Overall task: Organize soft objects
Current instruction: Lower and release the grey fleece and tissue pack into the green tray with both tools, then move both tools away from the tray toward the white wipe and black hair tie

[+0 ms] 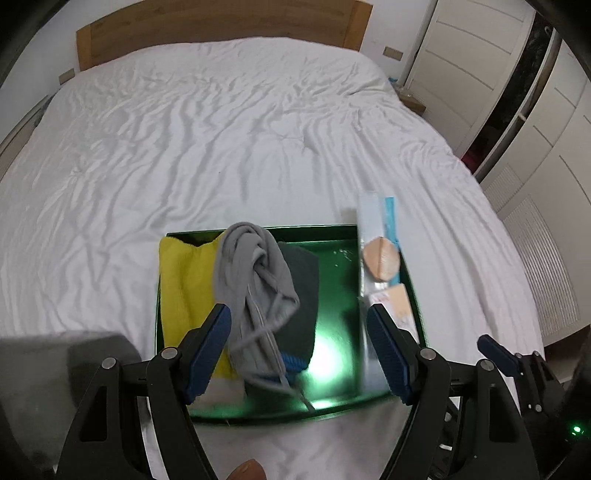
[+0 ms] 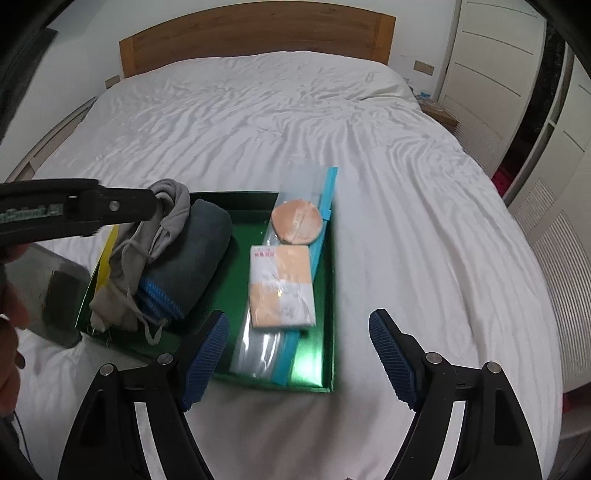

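Observation:
A green tray (image 1: pixel 340 266) (image 2: pixel 240 280) lies on the white bed. In it lie a yellow cloth (image 1: pixel 184 288), a rolled dark grey towel (image 1: pixel 301 295) (image 2: pixel 195 251) and a light grey garment with drawstrings (image 1: pixel 255 280) (image 2: pixel 162 229) draped over them. At the tray's right side lie a clear zip bag with a blue strip (image 2: pixel 295 266), a round peach pad (image 1: pixel 380 258) (image 2: pixel 297 220) and a peach packet (image 2: pixel 282 286). My left gripper (image 1: pixel 299 350) is open, its jaws on either side of the grey garment. My right gripper (image 2: pixel 299 354) is open and empty above the tray's near right corner.
The wrinkled white bed cover (image 1: pixel 221 147) spreads all around the tray. A wooden headboard (image 1: pixel 221 29) stands at the far end. White wardrobe doors (image 2: pixel 498 74) and a small bedside table (image 2: pixel 439 110) are on the right.

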`<control>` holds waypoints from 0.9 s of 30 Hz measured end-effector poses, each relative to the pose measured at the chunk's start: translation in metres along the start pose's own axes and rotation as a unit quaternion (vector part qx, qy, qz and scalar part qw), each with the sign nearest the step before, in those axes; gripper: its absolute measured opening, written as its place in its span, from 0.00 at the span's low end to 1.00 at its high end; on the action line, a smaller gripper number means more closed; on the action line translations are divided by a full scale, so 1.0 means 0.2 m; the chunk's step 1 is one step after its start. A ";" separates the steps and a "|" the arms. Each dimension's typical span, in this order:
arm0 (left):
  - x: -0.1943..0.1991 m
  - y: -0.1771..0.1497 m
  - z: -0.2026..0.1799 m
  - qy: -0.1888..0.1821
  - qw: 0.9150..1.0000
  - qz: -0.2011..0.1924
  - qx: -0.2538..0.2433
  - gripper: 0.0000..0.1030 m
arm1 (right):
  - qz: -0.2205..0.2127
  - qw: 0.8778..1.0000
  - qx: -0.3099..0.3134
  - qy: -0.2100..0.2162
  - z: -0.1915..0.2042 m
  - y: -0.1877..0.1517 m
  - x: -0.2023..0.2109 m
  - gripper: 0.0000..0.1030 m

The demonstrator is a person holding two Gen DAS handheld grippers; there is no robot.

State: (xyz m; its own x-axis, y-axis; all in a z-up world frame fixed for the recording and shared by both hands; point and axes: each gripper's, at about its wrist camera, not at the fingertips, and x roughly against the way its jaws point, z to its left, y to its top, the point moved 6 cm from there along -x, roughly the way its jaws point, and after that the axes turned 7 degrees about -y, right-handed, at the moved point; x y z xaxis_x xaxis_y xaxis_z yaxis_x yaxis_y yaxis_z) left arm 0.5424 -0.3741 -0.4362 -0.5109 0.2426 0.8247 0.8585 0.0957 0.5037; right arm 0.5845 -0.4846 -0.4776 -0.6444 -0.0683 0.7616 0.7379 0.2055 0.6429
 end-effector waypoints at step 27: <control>0.92 -1.04 0.56 -0.013 1.000 0.020 -0.010 0.68 | -0.012 0.999 0.004 -0.039 0.38 -0.46 0.83 0.76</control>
State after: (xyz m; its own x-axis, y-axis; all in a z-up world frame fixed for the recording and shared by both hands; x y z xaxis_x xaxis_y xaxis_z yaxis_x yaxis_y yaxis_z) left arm 0.2736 -0.2411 -0.4176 -0.4745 0.2715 0.8373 0.8771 0.0657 0.4757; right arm 0.3949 -0.4410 -0.4163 -0.6764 0.0028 0.7365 0.7201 0.2122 0.6606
